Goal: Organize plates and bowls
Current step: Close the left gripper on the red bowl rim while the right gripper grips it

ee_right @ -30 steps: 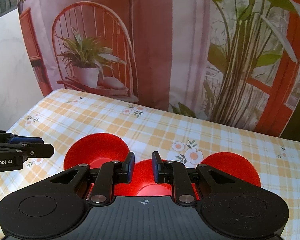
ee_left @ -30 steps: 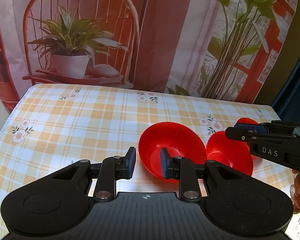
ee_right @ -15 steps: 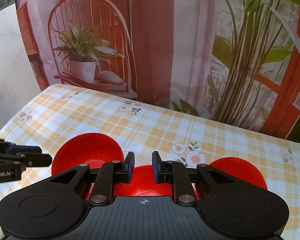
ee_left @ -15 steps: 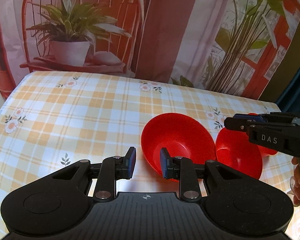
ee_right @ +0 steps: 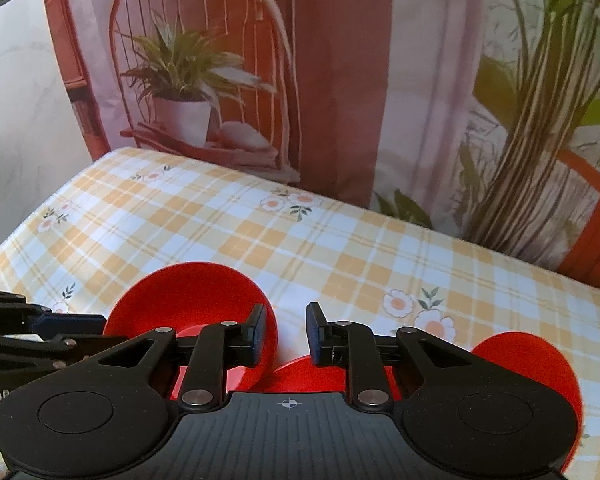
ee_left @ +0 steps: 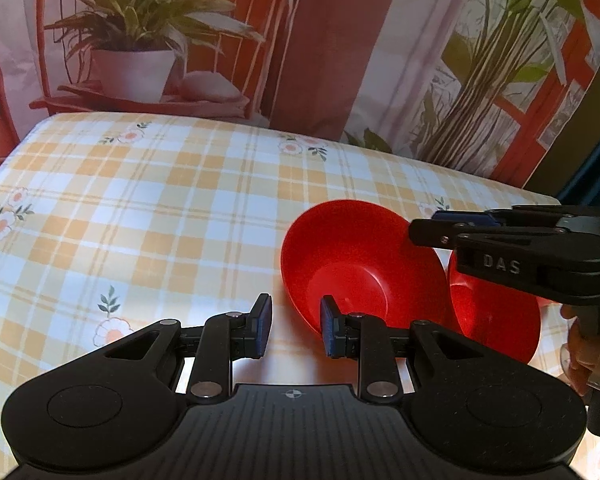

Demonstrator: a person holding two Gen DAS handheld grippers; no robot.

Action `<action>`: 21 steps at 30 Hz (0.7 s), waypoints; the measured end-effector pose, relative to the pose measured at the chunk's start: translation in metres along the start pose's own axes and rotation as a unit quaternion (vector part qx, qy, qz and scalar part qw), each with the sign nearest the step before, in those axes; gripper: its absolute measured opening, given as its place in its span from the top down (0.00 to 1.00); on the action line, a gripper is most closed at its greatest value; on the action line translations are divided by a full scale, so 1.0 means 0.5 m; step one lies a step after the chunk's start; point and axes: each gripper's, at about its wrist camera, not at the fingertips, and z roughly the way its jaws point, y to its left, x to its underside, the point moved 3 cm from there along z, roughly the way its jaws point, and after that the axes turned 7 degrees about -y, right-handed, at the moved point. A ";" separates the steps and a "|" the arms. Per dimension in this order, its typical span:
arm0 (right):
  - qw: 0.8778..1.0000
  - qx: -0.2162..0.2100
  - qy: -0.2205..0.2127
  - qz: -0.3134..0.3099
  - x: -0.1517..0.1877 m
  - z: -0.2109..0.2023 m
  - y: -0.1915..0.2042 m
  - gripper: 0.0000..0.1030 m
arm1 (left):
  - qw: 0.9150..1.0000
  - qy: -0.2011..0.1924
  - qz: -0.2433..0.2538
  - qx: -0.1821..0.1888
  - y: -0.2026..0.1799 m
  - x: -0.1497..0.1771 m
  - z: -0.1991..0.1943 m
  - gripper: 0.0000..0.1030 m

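Note:
Red bowls and a plate sit on the checked tablecloth (ee_left: pixel 140 208). In the left wrist view a red bowl (ee_left: pixel 356 268) lies just ahead of my open, empty left gripper (ee_left: pixel 295 326), its near rim by the right finger. A second red bowl (ee_left: pixel 496 312) sits to its right, partly behind my right gripper (ee_left: pixel 428 232). In the right wrist view my right gripper (ee_right: pixel 286 334) is open and empty above a red bowl (ee_right: pixel 300 376) mostly hidden beneath it. The first bowl (ee_right: pixel 188 296) is on the left and a red plate (ee_right: pixel 532 360) on the right.
A printed backdrop with a chair, potted plant and foliage hangs behind the table's far edge (ee_left: pixel 300 136). The left gripper's side (ee_right: pixel 40 336) shows at the left of the right wrist view. A hand (ee_left: pixel 584 356) holds the right gripper.
Both grippers have moved forward and lower toward the bowls. The right gripper has opened a little wider and now reaches over the left bowl's rim in the left wrist view.

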 end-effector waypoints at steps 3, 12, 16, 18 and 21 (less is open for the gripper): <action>1.000 -0.004 0.007 0.001 0.002 0.010 0.002 0.81 | 1.000 0.002 -0.005 0.004 0.000 0.003 0.004 0.73; 0.999 -0.027 0.023 0.012 0.012 0.026 0.014 0.86 | 0.999 0.008 -0.024 0.025 0.002 0.010 0.009 0.74; 0.999 -0.030 0.019 0.009 0.009 0.023 0.025 0.87 | 1.000 0.006 -0.024 0.018 0.006 0.010 0.007 0.77; 0.999 -0.031 0.015 0.009 0.005 0.018 0.028 0.88 | 1.000 0.002 -0.024 0.017 0.009 0.008 0.002 0.78; 0.999 -0.033 0.010 0.006 -0.003 0.009 0.033 0.89 | 1.000 -0.006 -0.023 0.014 0.012 0.000 -0.010 0.78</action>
